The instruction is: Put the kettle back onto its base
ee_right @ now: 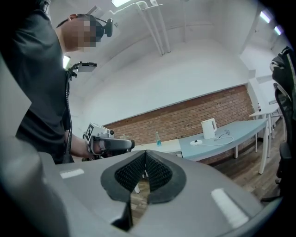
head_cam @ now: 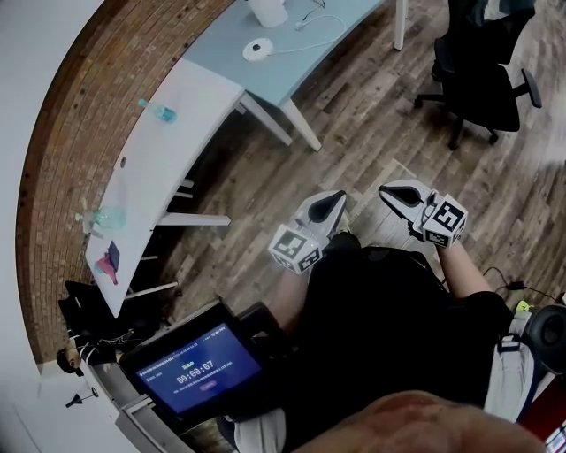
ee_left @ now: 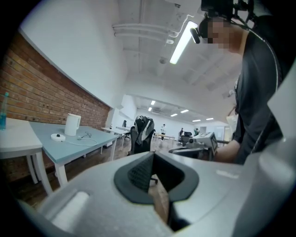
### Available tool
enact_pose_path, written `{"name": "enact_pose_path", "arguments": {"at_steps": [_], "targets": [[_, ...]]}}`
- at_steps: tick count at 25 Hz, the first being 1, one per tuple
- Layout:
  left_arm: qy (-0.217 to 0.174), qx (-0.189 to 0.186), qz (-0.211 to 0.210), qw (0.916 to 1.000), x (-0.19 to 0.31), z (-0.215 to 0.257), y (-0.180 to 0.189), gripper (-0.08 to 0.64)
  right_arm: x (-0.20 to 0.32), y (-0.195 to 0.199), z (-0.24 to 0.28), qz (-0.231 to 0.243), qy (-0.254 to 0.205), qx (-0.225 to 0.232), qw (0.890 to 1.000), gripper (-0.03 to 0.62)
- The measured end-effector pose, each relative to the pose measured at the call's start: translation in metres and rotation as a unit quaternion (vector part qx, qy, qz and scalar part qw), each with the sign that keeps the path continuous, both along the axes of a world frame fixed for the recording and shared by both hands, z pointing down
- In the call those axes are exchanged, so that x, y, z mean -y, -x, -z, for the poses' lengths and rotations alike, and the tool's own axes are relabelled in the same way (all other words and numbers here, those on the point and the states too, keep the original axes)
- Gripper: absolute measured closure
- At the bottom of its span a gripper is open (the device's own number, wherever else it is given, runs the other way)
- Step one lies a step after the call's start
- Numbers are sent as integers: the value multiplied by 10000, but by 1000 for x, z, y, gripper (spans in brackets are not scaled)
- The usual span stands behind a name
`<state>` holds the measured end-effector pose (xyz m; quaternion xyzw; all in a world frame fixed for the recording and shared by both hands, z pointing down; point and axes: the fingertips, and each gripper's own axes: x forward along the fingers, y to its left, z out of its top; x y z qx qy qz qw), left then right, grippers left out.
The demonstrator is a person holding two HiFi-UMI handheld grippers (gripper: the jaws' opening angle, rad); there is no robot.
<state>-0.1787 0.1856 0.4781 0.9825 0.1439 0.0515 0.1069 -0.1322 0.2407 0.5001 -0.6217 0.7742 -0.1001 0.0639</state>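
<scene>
White kettle [head_cam: 268, 11] upright near wall-side edge of pale blue tabletop [head_cam: 221, 40], just beside round white base [head_cam: 256, 49]; contents unseen. Left tool [head_cam: 334, 200] and right tool [head_cam: 391, 191] pressed together, empty.

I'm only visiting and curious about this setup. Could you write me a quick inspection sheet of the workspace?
Surface: pale blue desk against the brick wall.
Job's things: white kettle stands beside its round base, not on it.
Clutter: blue bottle on the neighbouring white desk.
Grippers: left gripper and right gripper both shut, empty, well short of the desk.
Cables: white cable runs from the base.
Surroundings: wooden floor, black office chair, lit screen.
</scene>
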Motion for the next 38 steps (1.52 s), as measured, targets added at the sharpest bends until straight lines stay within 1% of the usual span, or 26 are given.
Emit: {"name": "enact_pose_path", "arguments": {"at_steps": [4,8,12,14,17,22,28,30,32,36,38], "targets": [[15,-73,-139,9999,14,-2,-25,557,12,-21,-6,-151,69,-10,9999,585],[32,-160,-337,9993,38,5,-51,557,34,-48,7,-364,-98,132,9992,586],[91,-166,-500,9986,68,11,-79,557,64,-79,24,-585,-200,-94,9980,586],[100,-190,-594,9980,82,16,-93,557,78,-95,30,-726,-245,-114,9970,586],[149,-182,-724,9971,105,20,-111,557,98,-112,28,-927,-196,-101,9955,586],[169,-146,-909,9956,143,12,-135,557,132,-129,17,-1073,-13,-151,9941,586],[103,-64,-1442,9895,157,-3,-163,557,166,-157,15,-1345,-47,-167,9908,586],[141,-64,-1561,9876,161,-5,-170,557,174,-164,14,-1420,-50,-183,9897,586],[164,-57,-1650,9861,165,-6,-177,557,179,-171,14,-1486,-40,-186,9887,586],[-121,-78,-1762,9842,167,-8,-188,557,182,-181,10,-1574,15,-141,9874,586],[-117,-115,-1747,9845,169,-8,-193,557,182,-186,7,-1586,51,-120,9873,586]]}}
